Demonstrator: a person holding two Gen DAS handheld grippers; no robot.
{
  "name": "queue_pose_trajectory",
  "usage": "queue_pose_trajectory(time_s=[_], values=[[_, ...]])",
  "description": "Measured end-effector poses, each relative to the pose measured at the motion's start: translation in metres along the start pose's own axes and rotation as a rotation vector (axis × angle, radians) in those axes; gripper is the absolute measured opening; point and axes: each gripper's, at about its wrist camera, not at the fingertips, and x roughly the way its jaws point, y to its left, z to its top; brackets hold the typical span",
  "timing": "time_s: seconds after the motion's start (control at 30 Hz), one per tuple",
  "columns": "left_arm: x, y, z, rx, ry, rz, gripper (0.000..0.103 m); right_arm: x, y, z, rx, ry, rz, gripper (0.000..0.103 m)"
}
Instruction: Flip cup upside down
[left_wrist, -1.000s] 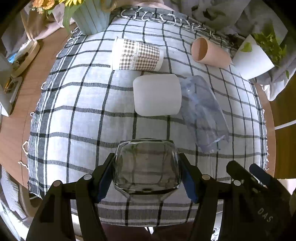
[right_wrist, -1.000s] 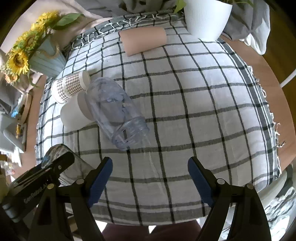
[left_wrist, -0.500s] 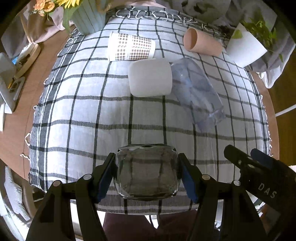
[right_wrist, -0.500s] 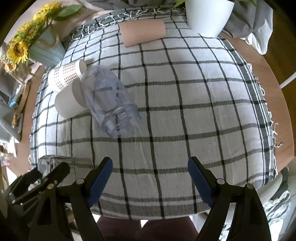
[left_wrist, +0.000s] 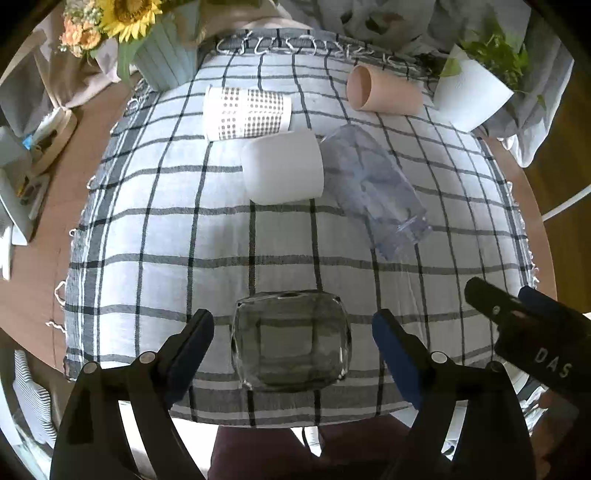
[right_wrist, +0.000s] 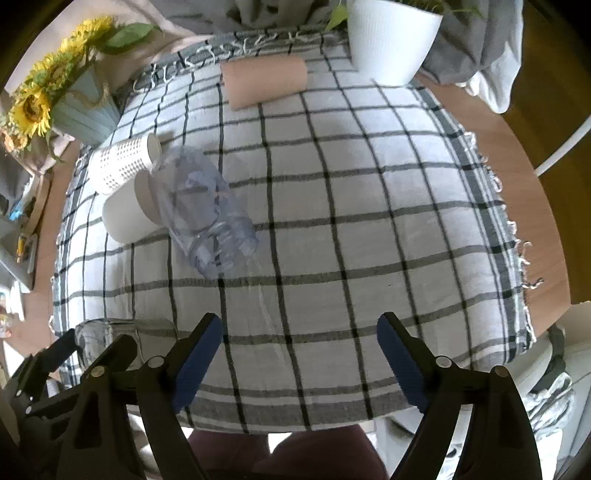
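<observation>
A clear square glass cup (left_wrist: 290, 341) stands on the checked cloth near the table's front edge, flat base up. My left gripper (left_wrist: 292, 341) is open around it, with a gap between each blue pad and the glass. The glass also shows at the left of the right wrist view (right_wrist: 96, 334), partly behind the left gripper. My right gripper (right_wrist: 299, 347) is open and empty over the front of the cloth, to the right of the glass.
Several cups lie on their sides further back: a patterned paper cup (left_wrist: 246, 113), a white cup (left_wrist: 282, 166), a clear plastic cup (left_wrist: 373, 186), a pink cup (left_wrist: 382, 94). A sunflower vase (left_wrist: 166, 55) stands back left, a white plant pot (left_wrist: 471, 96) back right.
My left gripper has opened and let go of the glass, which now stands on the cloth. Both grippers have drawn back from the cups at the rear.
</observation>
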Motion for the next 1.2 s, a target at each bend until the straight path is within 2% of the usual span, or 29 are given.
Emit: queue_pose_trajectory(time_s=[0.13, 0.33, 0.53, 0.8, 0.97, 1.2], values=[[-0.023, 0.006, -0.003, -0.023, -0.067, 0.003, 0.092, -0.022, -0.001, -0.003, 0.003, -0.055, -0.005, 0.09], [-0.058, 0.022, -0.004, -0.056, -0.204, 0.066, 0.096, -0.064, 0.0, -0.012, 0.007, -0.198, 0.021, 0.095], [-0.08, 0.042, -0.005, -0.101, -0.271, 0.075, 0.099, -0.089, 0.011, -0.022, 0.021, -0.291, 0.056, 0.096], [-0.094, 0.063, -0.012, -0.091, -0.307, 0.111, 0.101, -0.103, 0.036, -0.04, -0.016, -0.349, 0.086, 0.096], [-0.1, 0.08, -0.014, -0.089, -0.322, 0.136, 0.102, -0.104, 0.05, -0.05, -0.028, -0.344, 0.102, 0.096], [-0.103, 0.098, -0.018, -0.091, -0.32, 0.143, 0.102, -0.114, 0.071, -0.057, -0.042, -0.38, 0.087, 0.099]])
